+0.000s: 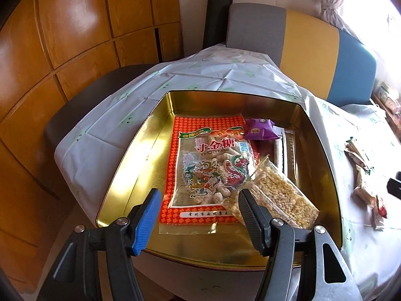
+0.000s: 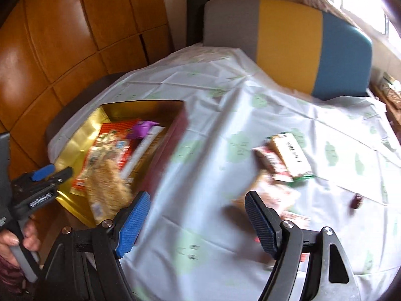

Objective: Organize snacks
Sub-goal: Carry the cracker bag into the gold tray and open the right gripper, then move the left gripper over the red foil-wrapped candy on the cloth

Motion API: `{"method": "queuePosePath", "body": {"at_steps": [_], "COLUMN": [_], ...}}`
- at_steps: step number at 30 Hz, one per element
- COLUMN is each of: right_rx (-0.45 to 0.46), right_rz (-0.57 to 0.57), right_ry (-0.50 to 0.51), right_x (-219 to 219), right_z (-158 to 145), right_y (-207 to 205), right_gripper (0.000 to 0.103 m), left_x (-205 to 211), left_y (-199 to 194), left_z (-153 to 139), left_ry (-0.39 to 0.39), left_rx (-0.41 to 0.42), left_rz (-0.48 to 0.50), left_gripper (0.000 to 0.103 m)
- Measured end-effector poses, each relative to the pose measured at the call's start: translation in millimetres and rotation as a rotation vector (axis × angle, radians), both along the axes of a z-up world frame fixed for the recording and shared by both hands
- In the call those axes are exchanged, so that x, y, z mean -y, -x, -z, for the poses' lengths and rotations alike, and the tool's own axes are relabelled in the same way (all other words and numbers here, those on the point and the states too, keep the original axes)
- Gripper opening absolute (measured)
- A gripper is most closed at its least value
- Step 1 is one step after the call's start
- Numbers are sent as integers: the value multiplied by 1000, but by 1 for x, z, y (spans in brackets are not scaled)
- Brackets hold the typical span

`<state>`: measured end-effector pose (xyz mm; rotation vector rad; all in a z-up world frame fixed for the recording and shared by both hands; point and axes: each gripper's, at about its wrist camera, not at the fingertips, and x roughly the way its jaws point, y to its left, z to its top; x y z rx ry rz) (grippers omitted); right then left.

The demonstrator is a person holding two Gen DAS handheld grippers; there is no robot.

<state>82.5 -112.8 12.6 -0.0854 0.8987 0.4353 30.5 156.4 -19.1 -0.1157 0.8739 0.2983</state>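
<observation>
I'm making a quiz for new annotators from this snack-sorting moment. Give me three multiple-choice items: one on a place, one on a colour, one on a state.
1. Where does the small purple packet lie?
A. on the tablecloth beside the chair
B. inside the gold tin, near its far side
C. between the right gripper's fingers

2. What colour is the border of the large candy bag in the gold tin?
A. green
B. blue
C. red-orange

3. How does the left gripper stand?
A. open, holding nothing
B. shut on the puffed-rice pack
C. shut on the purple packet

Answers: 1 B, the packet sits within the tin walls beyond the big bag. 2 C, a red-orange checked edge frames the clear window. 3 A, its fingers stand apart above the tin and press on nothing.
</observation>
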Motion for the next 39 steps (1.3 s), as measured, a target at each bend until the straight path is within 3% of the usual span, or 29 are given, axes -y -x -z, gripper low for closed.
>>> {"method": "queuePosePath", "body": {"at_steps": [15, 18, 21, 31, 39], "right_rx": [31, 14, -48, -109, -160], "right_rz": [254, 373, 481, 582, 622], "right_ry": [185, 158, 51, 45, 47], "right_x": [136, 171, 197, 220, 230], "right_z": [6, 17, 22, 30, 38], "right_y": [-24, -32, -42, -46, -47], "right_gripper": [79, 80, 80, 80, 80], "left_x": [33, 46, 63, 133, 185], "left_y": [-7, -9, -13, -30, -43], "left_z": [-7, -11, -15, -19, -5], "left_ry": [-38, -44, -36, 15, 97], "left_rx": [-6, -2, 2, -26, -117], "left_rz": [87, 127, 186, 405, 527], "left_gripper": [65, 65, 65, 65, 65]}}
